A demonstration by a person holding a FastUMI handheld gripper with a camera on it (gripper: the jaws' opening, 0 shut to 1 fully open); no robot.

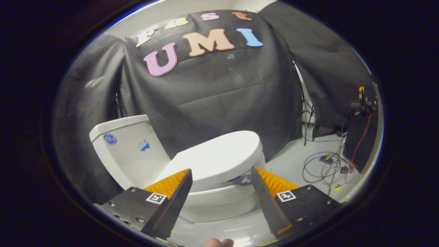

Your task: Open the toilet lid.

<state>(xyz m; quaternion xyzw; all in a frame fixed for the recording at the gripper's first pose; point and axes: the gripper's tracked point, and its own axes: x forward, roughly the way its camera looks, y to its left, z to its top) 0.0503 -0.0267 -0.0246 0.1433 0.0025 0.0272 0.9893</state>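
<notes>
1. Here we are looking down along the gripper (221, 175), its two fingers spread wide apart and holding nothing at all; there's clear air between them.

2. Right ahead, framed between those fingers, sits the white glossy ceramic toilet (219, 202), and on top of it the smooth white oval plastic toilet lid (216, 157), lying flat and closed over the seat. Nothing has been lifted yet.

3. Behind it, off to one side, stands the white boxy ceramic cistern (127, 151) with a couple of small stickers on its face. That's where the hinge end must be, I'd say, so the lid should swing up and back toward it.

4. How will it handle? My guess: stiff and fairly light, a rigid shell that won't flex much. That shiny finish looks slippery, though, so a pinch from above could skid off.

5. Best place to take it, as I judge it, is the front lip of the lid, the rounded edge nearest the fingers, where it overhangs the bowl. Hook one finger under there, or clamp the rim, and lever upward.

6. Watch the small dark round tag (245, 180) tucked under the rim by one finger; it could get in the way.

7. A tangle of loose cables (325, 168) lies on the pale floor, well apart from the toilet.
</notes>
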